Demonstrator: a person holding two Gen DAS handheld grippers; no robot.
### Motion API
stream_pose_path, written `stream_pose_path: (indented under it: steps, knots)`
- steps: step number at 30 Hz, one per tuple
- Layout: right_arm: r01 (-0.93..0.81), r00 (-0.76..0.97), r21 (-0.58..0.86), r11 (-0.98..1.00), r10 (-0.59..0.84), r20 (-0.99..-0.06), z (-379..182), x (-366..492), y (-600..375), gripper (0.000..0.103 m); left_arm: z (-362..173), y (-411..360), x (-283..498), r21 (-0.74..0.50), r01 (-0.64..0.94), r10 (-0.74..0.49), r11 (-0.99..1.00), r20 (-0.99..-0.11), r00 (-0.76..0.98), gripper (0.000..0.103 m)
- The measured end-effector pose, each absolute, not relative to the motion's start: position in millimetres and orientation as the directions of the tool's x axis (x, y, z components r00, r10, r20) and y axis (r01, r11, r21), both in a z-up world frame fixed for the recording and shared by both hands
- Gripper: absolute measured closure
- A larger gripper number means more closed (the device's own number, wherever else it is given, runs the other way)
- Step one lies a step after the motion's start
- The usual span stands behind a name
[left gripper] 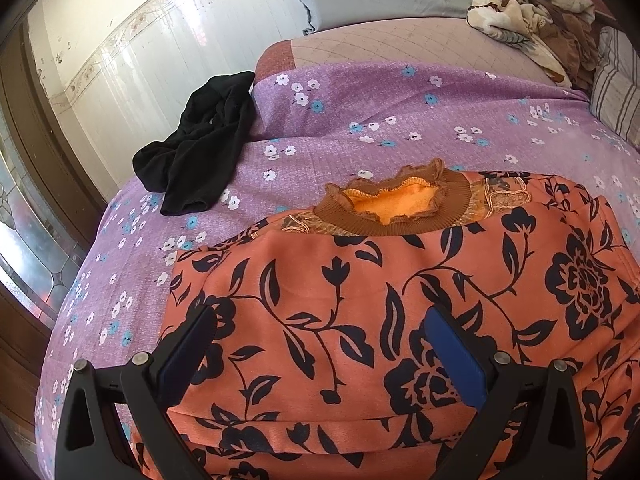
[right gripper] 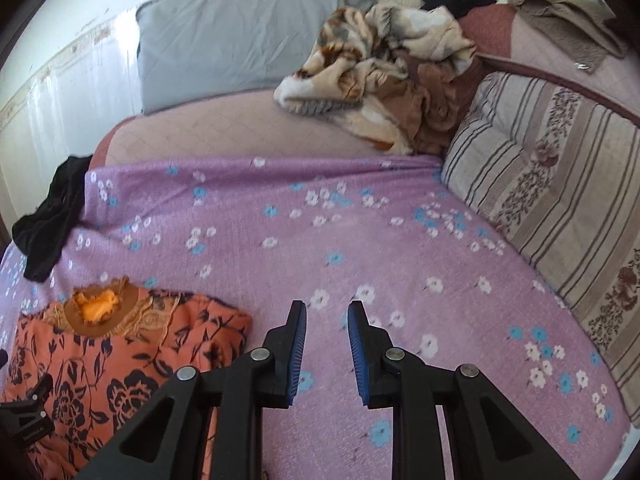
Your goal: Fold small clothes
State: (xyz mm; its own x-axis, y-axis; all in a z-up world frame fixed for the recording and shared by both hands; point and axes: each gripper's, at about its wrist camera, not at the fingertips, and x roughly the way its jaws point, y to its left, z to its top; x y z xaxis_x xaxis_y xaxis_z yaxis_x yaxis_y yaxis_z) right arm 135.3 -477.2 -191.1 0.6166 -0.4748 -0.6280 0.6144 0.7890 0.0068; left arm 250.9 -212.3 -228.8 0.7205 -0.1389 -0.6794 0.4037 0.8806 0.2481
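So the bed (right gripper: 360, 240) with its purple flowered sheet takes up pretty much the whole room from where I'm standing. At 1 o'clock there's a crumpled blanket (right gripper: 384, 68) heaped up, and a striped cushion (right gripper: 552, 184) runs down the 3 o'clock side.

The orange flowered top (left gripper: 360, 300) is the thing being folded. It's lying down at the 7 o'clock corner of the sheet, collar pointing away, already doubled over with a folded edge showing along the near side. A black garment (left gripper: 204, 144) sits bunched at 10 o'clock, well apart from it, not folded yet by the look of it.

The left claw (left gripper: 320, 344) hangs right over the top, jaws spread wide with nothing between them. The right claw (right gripper: 327, 344) is off over bare sheet just beside the top, jaws only a little apart, also empty.

Where it could go sideways, I reckon: that fabric looks thick and fleecy, so a pinch might catch only the upper layer and drag the fold open. And the right claw is so narrow it could just shove the edge along rather than get around it.
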Motion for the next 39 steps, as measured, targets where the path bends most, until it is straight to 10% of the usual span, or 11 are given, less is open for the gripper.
stream_pose_path:
  steps: [39]
  knots:
    - [0.281, 0.720, -0.183, 0.942, -0.333, -0.608, -207.0, 182.1, -337.8, 0.078, -213.7, -177.2, 277.0, 0.199, 0.299, -0.093, 0.933, -0.670, 0.737, 0.000]
